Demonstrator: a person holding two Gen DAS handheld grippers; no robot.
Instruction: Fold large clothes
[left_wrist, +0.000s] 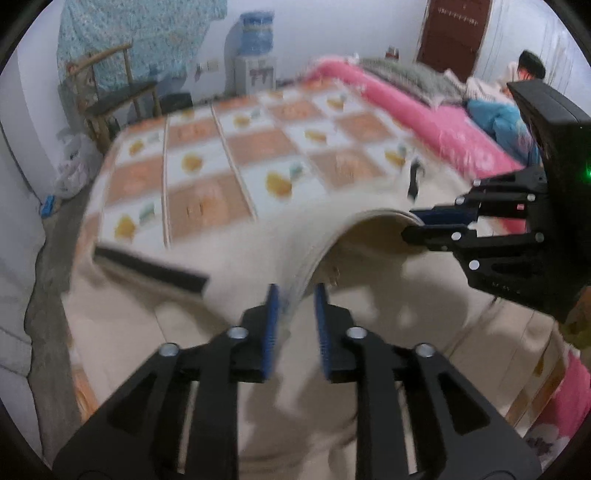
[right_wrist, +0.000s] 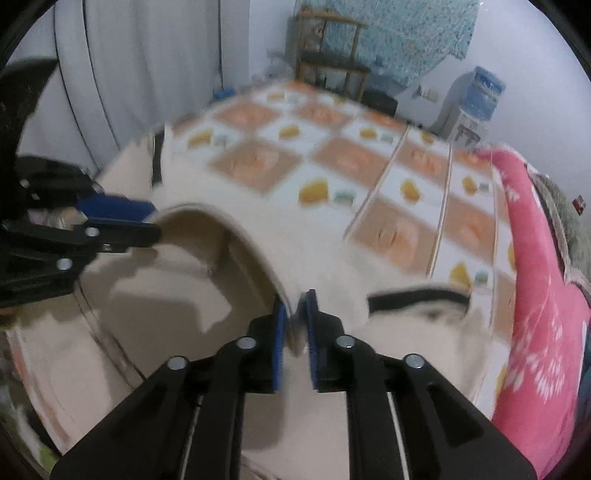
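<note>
- Left wrist view alone shows a person (left_wrist: 524, 70) at the bed's far side.
- Cream garment (left_wrist: 258, 236) with black trim lies on the checked bedsheet (right_wrist: 369, 155), one edge lifted into an arch.
- Left gripper (left_wrist: 295, 310) and right gripper (right_wrist: 294, 321) each clench that raised edge.
</note>
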